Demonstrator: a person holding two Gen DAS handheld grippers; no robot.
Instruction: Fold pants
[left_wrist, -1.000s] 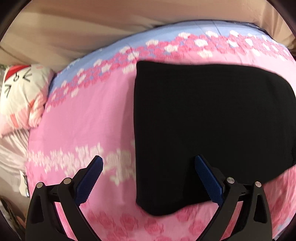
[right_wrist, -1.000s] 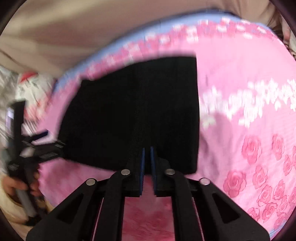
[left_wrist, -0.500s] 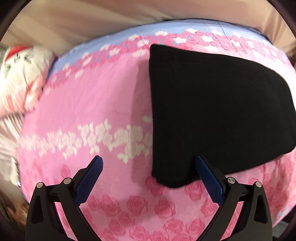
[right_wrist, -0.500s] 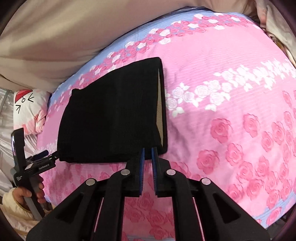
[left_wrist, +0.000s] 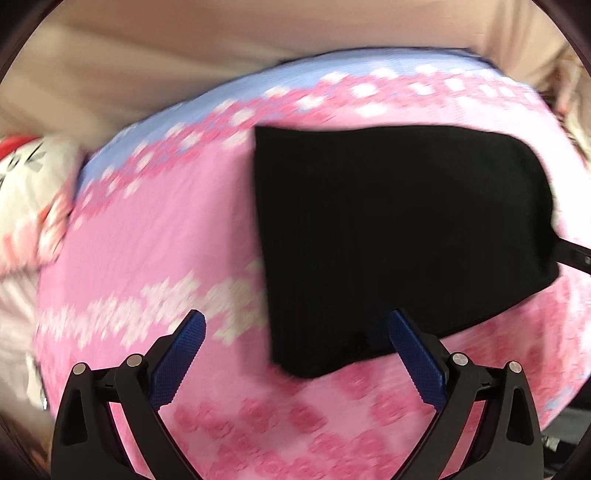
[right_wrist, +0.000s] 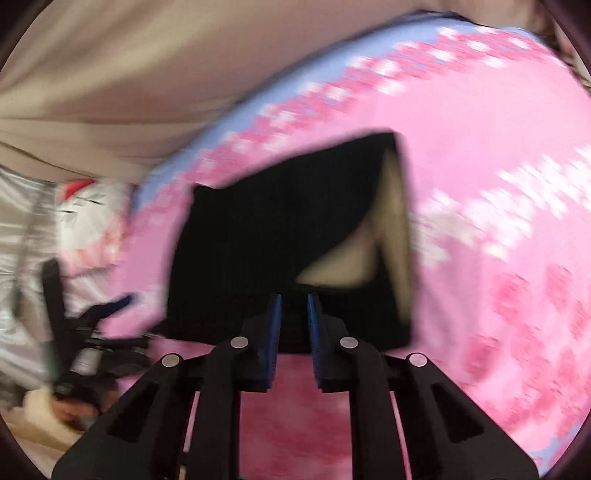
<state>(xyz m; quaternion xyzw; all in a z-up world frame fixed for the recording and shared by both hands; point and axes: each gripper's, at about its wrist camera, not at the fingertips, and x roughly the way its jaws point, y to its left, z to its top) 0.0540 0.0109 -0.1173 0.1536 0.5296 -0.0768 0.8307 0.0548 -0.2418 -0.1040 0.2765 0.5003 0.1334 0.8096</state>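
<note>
Pants (left_wrist: 402, 236), black and already folded down to a compact block, lie on a pink rose-print bed (left_wrist: 147, 229), just ahead of and slightly right of the left tool (left_wrist: 295, 332), whose blue-padded fingers (left_wrist: 177, 354) stand spread wide and grip nothing; the near left corner of the cloth sits between them without touching either pad. From the right wrist view, the right tool (right_wrist: 293, 306) has its fingers drawn close with a narrow gap, and dark cloth seems to fill that gap at the near edge of the pants (right_wrist: 280, 236); blur makes it hard to be sure, but the top layer rises toward the tool and a pale lining (right_wrist: 388, 229) shows under the lifted right-hand flap, which points to a hold on that layer. Judged from how the garment lies, the long folds are done: the legs are no longer spread out and the bundle has straight left and far edges. What looks left is one more fold or a tidying of the raised layer, then laying it flat and letting go. A white and red cushion (left_wrist: 26, 192) rests far off to the left of the left tool, beyond the bed's edge, and a beige curtain (left_wrist: 258, 48) hangs behind.
</note>
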